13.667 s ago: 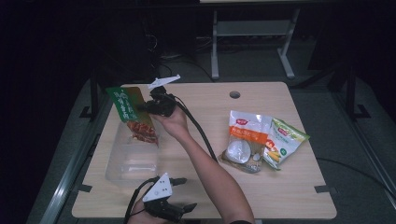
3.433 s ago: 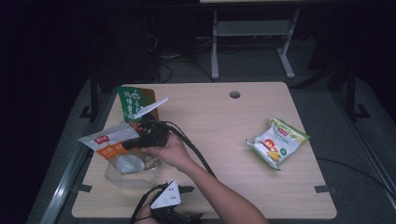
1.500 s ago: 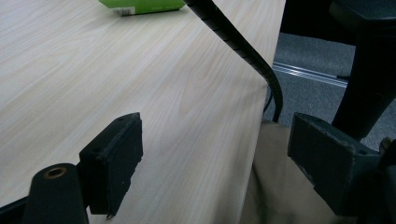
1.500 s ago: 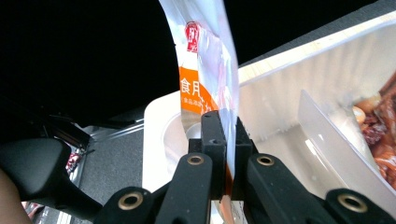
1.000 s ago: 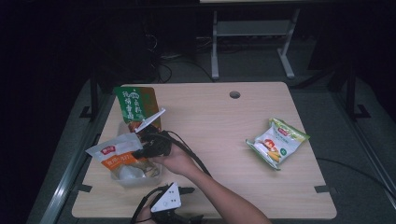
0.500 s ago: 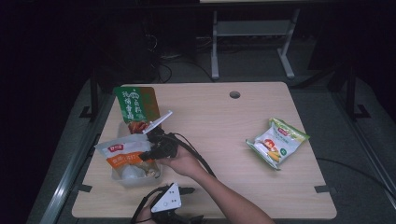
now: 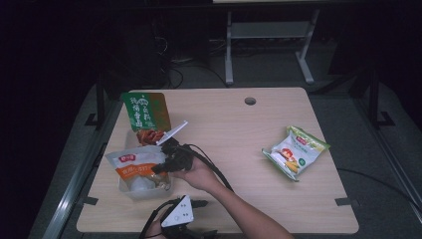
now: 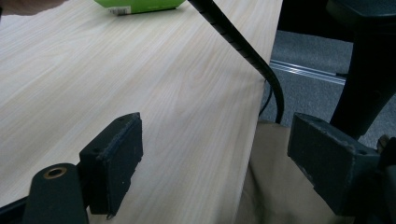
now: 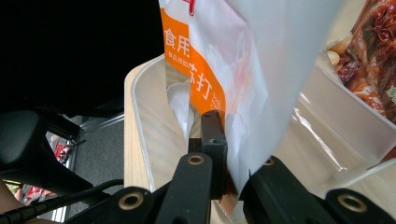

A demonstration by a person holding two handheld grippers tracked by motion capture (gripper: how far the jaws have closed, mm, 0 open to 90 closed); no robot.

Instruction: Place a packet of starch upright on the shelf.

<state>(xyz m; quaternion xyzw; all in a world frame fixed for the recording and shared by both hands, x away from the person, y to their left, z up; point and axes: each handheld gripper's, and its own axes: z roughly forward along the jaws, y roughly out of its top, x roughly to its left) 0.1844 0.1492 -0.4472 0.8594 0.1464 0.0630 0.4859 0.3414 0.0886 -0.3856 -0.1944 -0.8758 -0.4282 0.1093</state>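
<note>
White-and-orange pouch (image 7: 137,165) held over the clear container (image 7: 130,189) at the near left of the worktop (image 7: 234,124).

The right tool (image 7: 166,162) had its jaws closed on the pouch's edge, the packet hanging partly inside the clear container; in the right gripper view the pouch (image 9: 233,84) sat pinched between the right tool's (image 9: 229,179) jaws above the container wall (image 9: 140,126). A green packet (image 7: 144,112) leaned at the container's far end, with a reddish snack pack (image 7: 149,135) just below it. The left tool (image 7: 180,215) rested at the near edge, its jaws wide apart and holding nothing; its own view showed the left tool (image 8: 212,163) over bare worktop (image 8: 93,70). A green-and-white snack bag (image 7: 294,152) lay well apart at the right.
</note>
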